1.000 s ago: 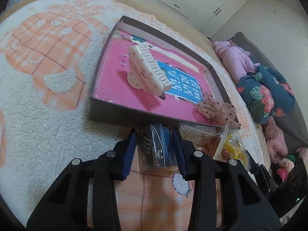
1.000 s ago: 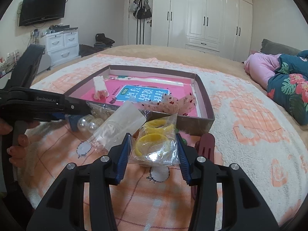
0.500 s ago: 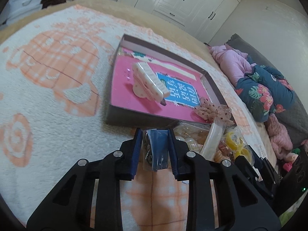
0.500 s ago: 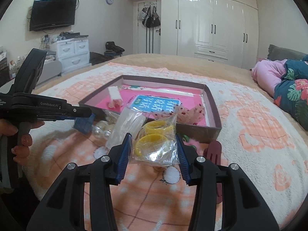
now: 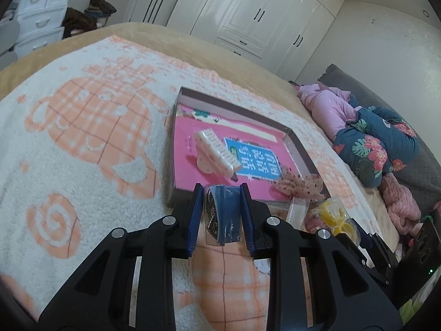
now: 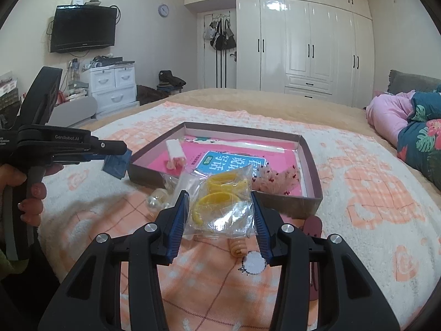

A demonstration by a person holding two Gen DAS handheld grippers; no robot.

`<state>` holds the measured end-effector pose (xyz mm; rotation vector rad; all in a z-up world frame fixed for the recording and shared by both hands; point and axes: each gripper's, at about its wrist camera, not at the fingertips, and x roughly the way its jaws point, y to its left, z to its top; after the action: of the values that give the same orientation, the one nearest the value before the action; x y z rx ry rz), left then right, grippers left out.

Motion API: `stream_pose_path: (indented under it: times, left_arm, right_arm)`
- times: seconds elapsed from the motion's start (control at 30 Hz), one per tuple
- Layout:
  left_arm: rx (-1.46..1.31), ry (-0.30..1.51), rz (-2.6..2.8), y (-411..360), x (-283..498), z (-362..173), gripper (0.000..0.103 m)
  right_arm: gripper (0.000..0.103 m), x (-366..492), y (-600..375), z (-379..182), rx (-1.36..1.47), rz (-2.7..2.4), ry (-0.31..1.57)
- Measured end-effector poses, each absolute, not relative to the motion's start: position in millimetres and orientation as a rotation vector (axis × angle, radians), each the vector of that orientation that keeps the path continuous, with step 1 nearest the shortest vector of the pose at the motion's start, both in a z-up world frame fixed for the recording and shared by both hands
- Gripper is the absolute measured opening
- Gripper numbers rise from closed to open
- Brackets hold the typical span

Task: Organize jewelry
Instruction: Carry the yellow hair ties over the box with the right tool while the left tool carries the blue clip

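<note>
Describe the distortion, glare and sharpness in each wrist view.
Left wrist view: strong fisheye bending, dark corners, wardrobe doors glossy with reflections, box fairly sharp. Right wrist view: same barrel curve, ceiling light glaring on the wardrobe doors, clear bag of yellow rings showing specular shine.

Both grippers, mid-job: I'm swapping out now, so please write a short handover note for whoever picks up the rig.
Left gripper: shut on the blue-card bag, lifted off the blanket; its jaws have just been closing.
Right gripper: shut on the bag of yellow rings.
Done: the white hair claw and the pink scrunchie lie in the box.
Left: put both held bags in the box, then the pearl bag, the maroon clip and the spiral tie on the blanket in front of it.
</note>
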<state>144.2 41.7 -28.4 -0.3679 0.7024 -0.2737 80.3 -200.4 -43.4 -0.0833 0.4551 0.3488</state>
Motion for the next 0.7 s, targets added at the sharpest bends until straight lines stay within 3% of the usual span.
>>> stream_pose_path:
  times: [0.7]
  left_arm:
    - [-0.271, 0.648, -0.307, 2.3, 178.0, -7.6, 0.019]
  right_arm:
    - [0.043, 110.4, -225.4, -21.7, -0.053, 0.270, 0.412]
